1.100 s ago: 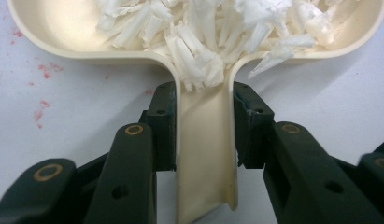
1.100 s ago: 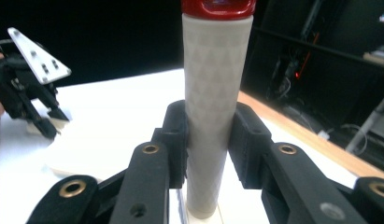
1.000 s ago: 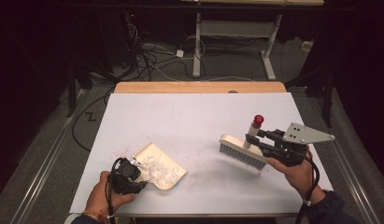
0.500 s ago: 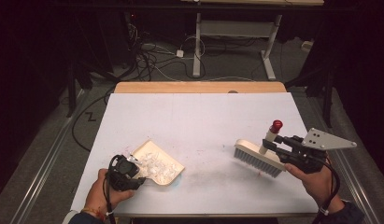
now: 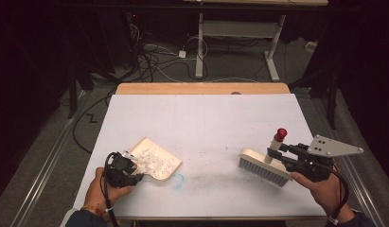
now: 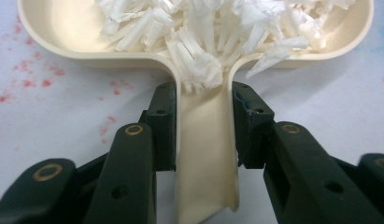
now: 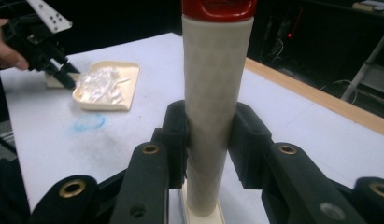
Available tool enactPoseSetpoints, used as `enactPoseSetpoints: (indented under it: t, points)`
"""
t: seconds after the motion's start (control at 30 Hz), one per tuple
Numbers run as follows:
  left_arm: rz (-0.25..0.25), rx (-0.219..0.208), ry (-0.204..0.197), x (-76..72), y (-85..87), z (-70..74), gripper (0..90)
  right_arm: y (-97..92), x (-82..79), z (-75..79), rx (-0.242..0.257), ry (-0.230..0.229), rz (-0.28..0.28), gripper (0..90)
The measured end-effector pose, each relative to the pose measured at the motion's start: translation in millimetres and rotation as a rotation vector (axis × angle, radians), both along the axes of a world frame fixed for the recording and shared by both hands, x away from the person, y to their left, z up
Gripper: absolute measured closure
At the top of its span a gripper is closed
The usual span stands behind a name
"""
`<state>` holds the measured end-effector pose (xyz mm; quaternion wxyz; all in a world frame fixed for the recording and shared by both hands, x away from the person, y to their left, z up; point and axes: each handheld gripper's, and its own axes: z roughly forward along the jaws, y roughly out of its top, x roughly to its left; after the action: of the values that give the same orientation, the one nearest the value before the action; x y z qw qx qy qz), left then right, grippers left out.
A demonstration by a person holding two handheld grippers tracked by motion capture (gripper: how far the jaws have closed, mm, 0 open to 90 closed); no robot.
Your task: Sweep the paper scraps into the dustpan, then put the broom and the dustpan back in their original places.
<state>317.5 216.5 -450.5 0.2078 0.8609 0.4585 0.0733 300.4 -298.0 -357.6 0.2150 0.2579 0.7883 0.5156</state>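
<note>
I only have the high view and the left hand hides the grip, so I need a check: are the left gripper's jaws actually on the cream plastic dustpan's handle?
Observer: Yes, the left gripper clamps the cream plastic dustpan's handle from both sides.
Operator: Is any paper sitting in the handle?
Observer: A clump of the white shredded paper sits at the handle's mouth.
Operator: How is the brush gripped?
Observer: The right gripper pinches the cream brush's round handle partway up, below its red cap.
</note>
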Motion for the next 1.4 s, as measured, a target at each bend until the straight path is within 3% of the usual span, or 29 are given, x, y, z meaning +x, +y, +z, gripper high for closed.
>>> enactPoseSetpoints:
  t: [0.2,0.47,0.7,0.9,1.1,1.23,1.4]
  points:
    - [0.022,-0.004,-0.013,4.3,0.6,3.1,62.5,-3.8,-3.8,2.2,-0.02,0.021,0.014,70.4]
    - [0.098,-0.048,-0.023,10.8,7.0,3.2,62.5,-12.5,5.2,6.1,-0.066,0.103,0.055,70.4]
    - [0.186,-0.066,-0.059,13.9,12.9,2.7,62.3,-15.6,29.6,2.6,-0.046,0.175,0.108,70.3]
    - [0.224,-0.077,-0.062,20.1,14.3,-2.7,62.4,-9.5,61.0,0.3,-0.035,0.201,0.111,69.7]
    - [0.266,-0.121,-0.081,23.1,7.6,-3.7,61.6,-2.4,91.3,-5.8,-0.032,0.222,0.045,66.4]
    - [0.255,-0.171,-0.077,18.1,0.2,-2.2,55.6,-1.6,109.9,-13.3,-0.028,0.241,-0.012,64.2]
    - [0.221,-0.171,-0.081,11.6,-8.8,-0.4,49.7,-3.9,129.7,-24.7,-0.027,0.27,-0.085,62.2]
